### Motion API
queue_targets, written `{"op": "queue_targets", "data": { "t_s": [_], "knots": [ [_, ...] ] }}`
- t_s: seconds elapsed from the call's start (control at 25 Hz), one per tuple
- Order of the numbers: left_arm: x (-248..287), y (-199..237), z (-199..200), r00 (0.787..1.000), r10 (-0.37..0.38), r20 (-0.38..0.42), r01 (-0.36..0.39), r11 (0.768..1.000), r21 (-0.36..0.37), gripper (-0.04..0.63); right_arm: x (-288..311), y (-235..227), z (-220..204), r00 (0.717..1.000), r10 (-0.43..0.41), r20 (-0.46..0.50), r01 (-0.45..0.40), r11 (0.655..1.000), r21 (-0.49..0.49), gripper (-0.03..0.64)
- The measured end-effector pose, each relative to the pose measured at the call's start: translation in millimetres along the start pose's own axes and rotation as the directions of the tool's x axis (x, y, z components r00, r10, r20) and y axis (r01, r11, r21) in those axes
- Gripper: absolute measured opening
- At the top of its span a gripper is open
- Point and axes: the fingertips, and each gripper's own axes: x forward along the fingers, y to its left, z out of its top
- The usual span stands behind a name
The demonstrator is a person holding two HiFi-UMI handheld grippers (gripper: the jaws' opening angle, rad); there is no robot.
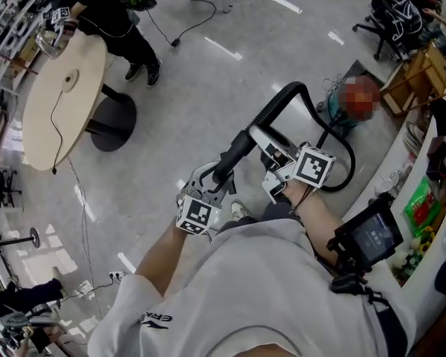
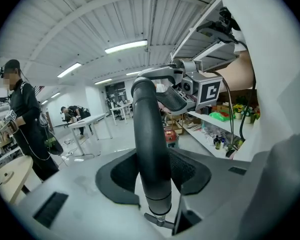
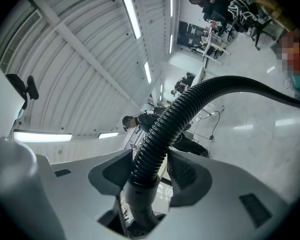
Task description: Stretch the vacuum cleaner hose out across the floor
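Observation:
The black vacuum hose (image 1: 282, 99) rises from my hands, arches over and drops back toward the vacuum cleaner (image 1: 334, 117) on the floor at the right. My left gripper (image 1: 212, 178) is shut on the hose's smooth rigid end tube (image 2: 152, 149), which stands upright between the jaws (image 2: 157, 171). A little further along, my right gripper (image 1: 271, 151) is shut on the ribbed part of the hose (image 3: 160, 134), seated in the jaws' notches (image 3: 150, 176). The right gripper (image 2: 190, 91) also shows in the left gripper view, clamped near the top of the tube's bend.
A round beige table (image 1: 59, 103) on a black base stands at the left, with a person in black (image 1: 119, 13) beside it. Cables (image 1: 186, 21) trail over the grey floor. Shelves (image 1: 424, 199) and chairs (image 1: 390, 21) line the right side.

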Motion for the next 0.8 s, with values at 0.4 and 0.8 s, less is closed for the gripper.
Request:
{"op": "queue_targets", "data": {
  "t_s": [0.4,0.8],
  "knots": [
    [-1.7,-32.1,12.8,0.998,-0.061,0.028,0.059,0.997,0.057,0.155,-44.4,18.0,1.3,0.997,-0.022,0.073,0.026,0.998,-0.051,0.206],
    [-14.7,-58.3,29.2,0.999,-0.001,0.036,0.000,0.999,0.040,0.155,-64.0,44.5,-1.7,0.999,0.032,0.023,-0.028,0.991,-0.130,0.206]
  ]
}}
